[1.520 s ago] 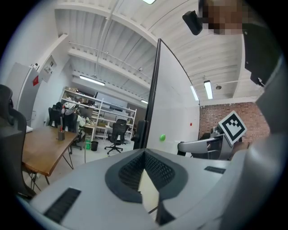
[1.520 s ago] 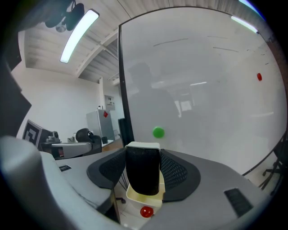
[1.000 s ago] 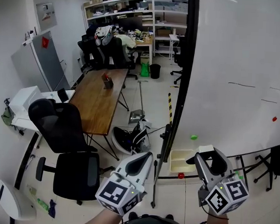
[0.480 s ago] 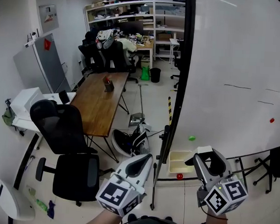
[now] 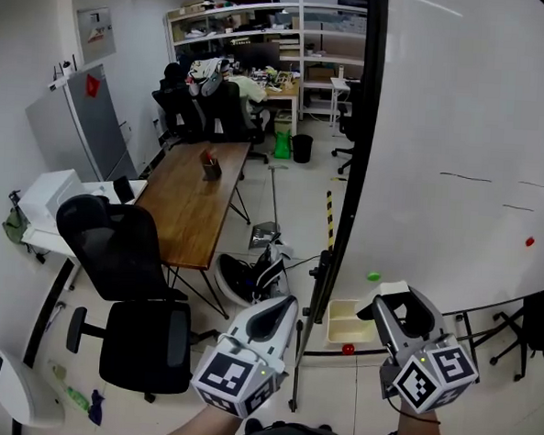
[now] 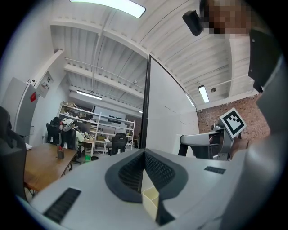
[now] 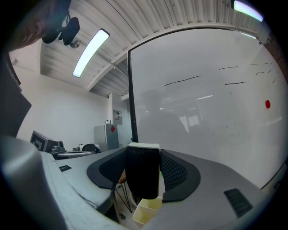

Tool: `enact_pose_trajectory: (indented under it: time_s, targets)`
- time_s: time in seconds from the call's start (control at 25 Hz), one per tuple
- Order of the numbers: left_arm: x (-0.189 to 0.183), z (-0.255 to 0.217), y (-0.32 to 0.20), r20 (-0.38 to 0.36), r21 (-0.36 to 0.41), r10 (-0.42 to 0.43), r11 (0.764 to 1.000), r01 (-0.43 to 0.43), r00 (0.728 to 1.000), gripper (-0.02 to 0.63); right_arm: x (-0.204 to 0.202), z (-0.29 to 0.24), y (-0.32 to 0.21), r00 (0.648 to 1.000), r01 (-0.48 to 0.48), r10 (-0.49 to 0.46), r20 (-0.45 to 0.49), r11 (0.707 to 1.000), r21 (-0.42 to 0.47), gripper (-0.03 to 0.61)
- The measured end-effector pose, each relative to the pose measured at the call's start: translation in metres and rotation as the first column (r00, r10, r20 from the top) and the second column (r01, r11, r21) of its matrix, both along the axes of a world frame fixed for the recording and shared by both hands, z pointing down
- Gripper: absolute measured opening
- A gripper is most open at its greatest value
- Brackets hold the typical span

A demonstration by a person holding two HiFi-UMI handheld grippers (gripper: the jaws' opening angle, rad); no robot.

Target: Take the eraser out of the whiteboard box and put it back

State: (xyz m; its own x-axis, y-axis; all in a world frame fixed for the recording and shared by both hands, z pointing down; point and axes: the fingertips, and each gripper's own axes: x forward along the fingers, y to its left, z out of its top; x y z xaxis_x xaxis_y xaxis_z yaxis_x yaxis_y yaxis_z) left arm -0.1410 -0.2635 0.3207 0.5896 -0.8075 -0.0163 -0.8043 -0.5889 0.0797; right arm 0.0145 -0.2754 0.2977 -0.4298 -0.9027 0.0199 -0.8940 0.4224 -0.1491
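Observation:
My right gripper (image 5: 405,312) is shut on the eraser (image 5: 420,312), a block with black felt and a white back, which fills the gap between the jaws in the right gripper view (image 7: 143,173). It hangs just right of and above the cream whiteboard box (image 5: 351,320), which sits open at the foot of the whiteboard (image 5: 461,132). A corner of the box (image 7: 146,211) shows below the eraser. My left gripper (image 5: 270,319) is shut with nothing in it, left of the board's black edge. Past its closed jaws the box (image 6: 150,200) appears.
A black office chair (image 5: 130,277) and a long wooden table (image 5: 195,193) stand to the left. On the board sit a green magnet (image 5: 373,276) and a red one (image 5: 529,241). A small red thing (image 5: 348,349) lies on the floor by the box.
Both grippers have kept their grip and shifted only slightly; the right one with the eraser has drifted a little left, toward the box.

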Motion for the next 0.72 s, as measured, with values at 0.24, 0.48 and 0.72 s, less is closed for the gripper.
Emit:
enact_pose_trajectory:
  time_s: [0.24, 0.48, 0.72]
  targets:
    - [0.007, 0.009, -0.034, 0.005, -0.016, 0.003, 1.000, -0.003, 1.000, 0.028, 0.000, 0.010, -0.032, 1.000, 0.007, -0.007, 0.001, 1.000, -0.014, 0.256]
    - [0.010, 0.015, -0.070, 0.010, -0.032, 0.004, 0.999, -0.004, 1.000, 0.028, 0.001, 0.012, -0.063, 1.000, 0.008, -0.008, 0.008, 1.000, -0.023, 0.257]
    - [0.012, 0.012, -0.085, -0.007, -0.053, 0.001, 0.999, -0.002, 1.000, 0.028, 0.002, 0.012, -0.074, 1.000, 0.007, -0.007, 0.013, 0.999, -0.037, 0.256]
